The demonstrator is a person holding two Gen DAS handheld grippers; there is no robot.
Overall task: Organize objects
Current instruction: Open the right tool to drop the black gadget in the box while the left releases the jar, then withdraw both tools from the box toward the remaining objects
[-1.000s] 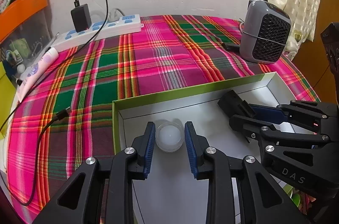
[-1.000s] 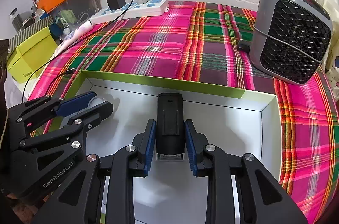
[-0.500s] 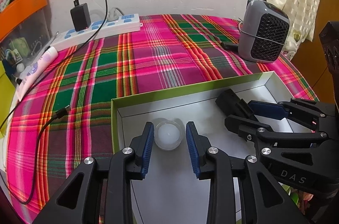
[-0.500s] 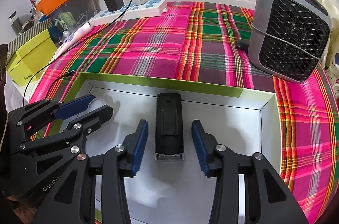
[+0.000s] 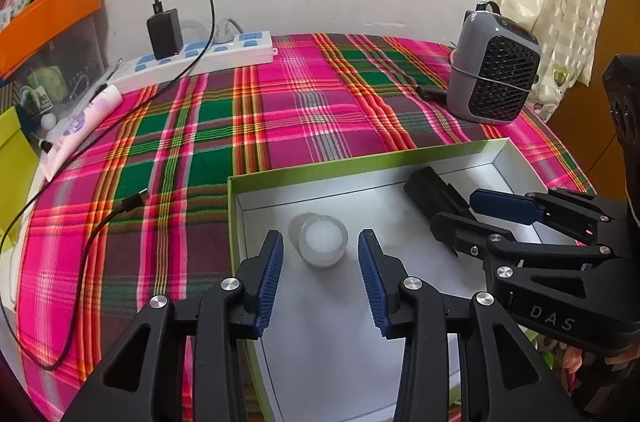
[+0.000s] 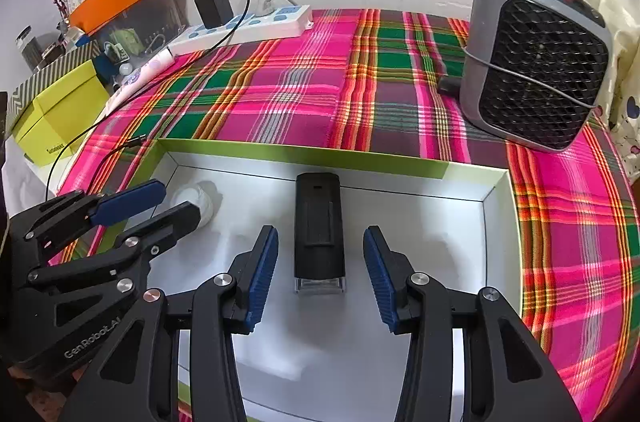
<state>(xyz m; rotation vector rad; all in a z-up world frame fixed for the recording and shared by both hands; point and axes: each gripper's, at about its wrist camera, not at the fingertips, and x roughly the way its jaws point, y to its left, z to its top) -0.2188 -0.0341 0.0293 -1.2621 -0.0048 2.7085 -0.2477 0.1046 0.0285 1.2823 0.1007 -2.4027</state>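
Note:
A green-rimmed box point(image 5: 360, 164) with a white inside lies on the plaid cloth. A small white round cup point(image 5: 322, 240) stands in its left part. My left gripper point(image 5: 320, 258) is open, its pads on either side of the cup and apart from it. A black rectangular device point(image 6: 319, 224) lies flat in the box's middle. My right gripper point(image 6: 320, 262) is open around its near end without touching it. The box point(image 6: 300, 156), the cup point(image 6: 196, 200) and the left gripper point(image 6: 160, 202) also show in the right wrist view; the device point(image 5: 434, 194) and right gripper point(image 5: 476, 212) show in the left wrist view.
A grey fan heater point(image 6: 536, 78) stands at the back right. A white power strip point(image 5: 192, 60) with a black charger point(image 5: 165, 32) lies at the back left, its cable point(image 5: 80, 234) trailing over the cloth. A pink tube point(image 5: 80, 126) and a yellow-green box point(image 6: 56, 110) sit at the left.
Both grippers have opened: the left let go of the cup and the right let go of the black device. Both objects now rest in the box, and both grippers have drawn back a little.

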